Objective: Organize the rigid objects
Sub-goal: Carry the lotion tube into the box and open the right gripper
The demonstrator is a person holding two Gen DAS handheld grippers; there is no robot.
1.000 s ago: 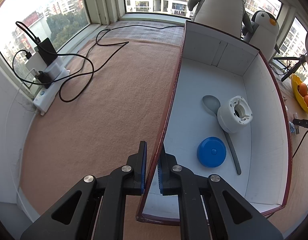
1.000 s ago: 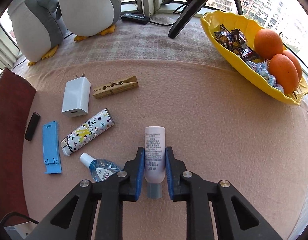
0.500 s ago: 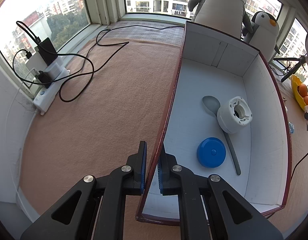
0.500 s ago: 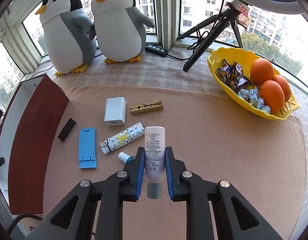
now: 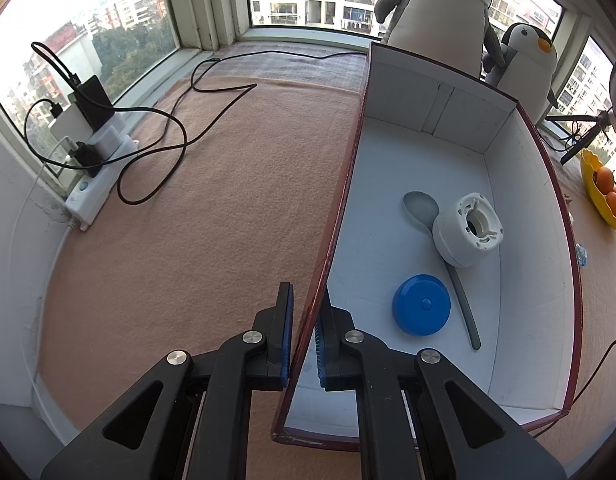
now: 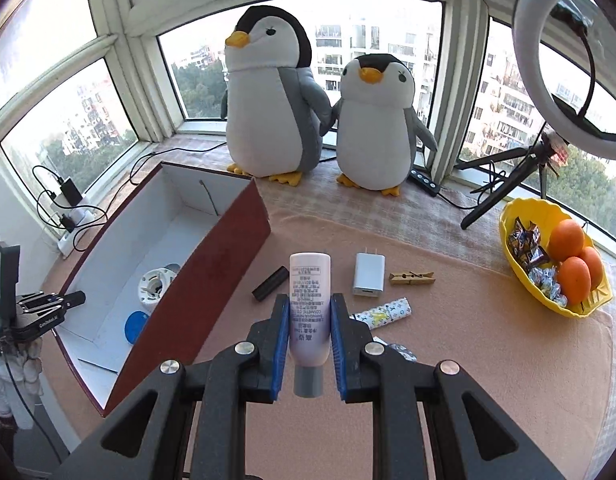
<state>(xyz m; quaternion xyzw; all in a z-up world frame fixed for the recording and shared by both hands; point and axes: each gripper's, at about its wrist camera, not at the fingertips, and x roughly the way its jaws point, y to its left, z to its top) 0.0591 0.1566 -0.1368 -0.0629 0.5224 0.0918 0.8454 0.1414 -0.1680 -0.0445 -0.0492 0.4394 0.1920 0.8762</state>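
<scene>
My right gripper [image 6: 310, 312] is shut on a pale lilac tube [image 6: 310, 304] with a grey cap, held above the mat. Below it lie a white charger [image 6: 368, 276], a wooden clothespin [image 6: 412, 278], a black stick [image 6: 269, 283] and a patterned tube [image 6: 384, 312]. The red box with a white inside [image 6: 227, 280] stands at the left. My left gripper [image 5: 305, 312] is shut on the box's left wall [image 5: 340, 208]. Inside the box lie a grey spoon [image 5: 420, 208], a white round part [image 5: 468, 230] and a blue round lid [image 5: 422, 310].
Two plush penguins [image 6: 275, 100] stand on the sill behind the box. A yellow bowl [image 6: 520, 276] with oranges and sweets sits at the right, with a ring light on a tripod [image 6: 504, 184] behind it. A power strip with cables [image 5: 95, 160] lies left of the box.
My right gripper has risen with the tube and tipped up, so the box, penguins and windows came into view. The left gripper has stayed on the box wall.
</scene>
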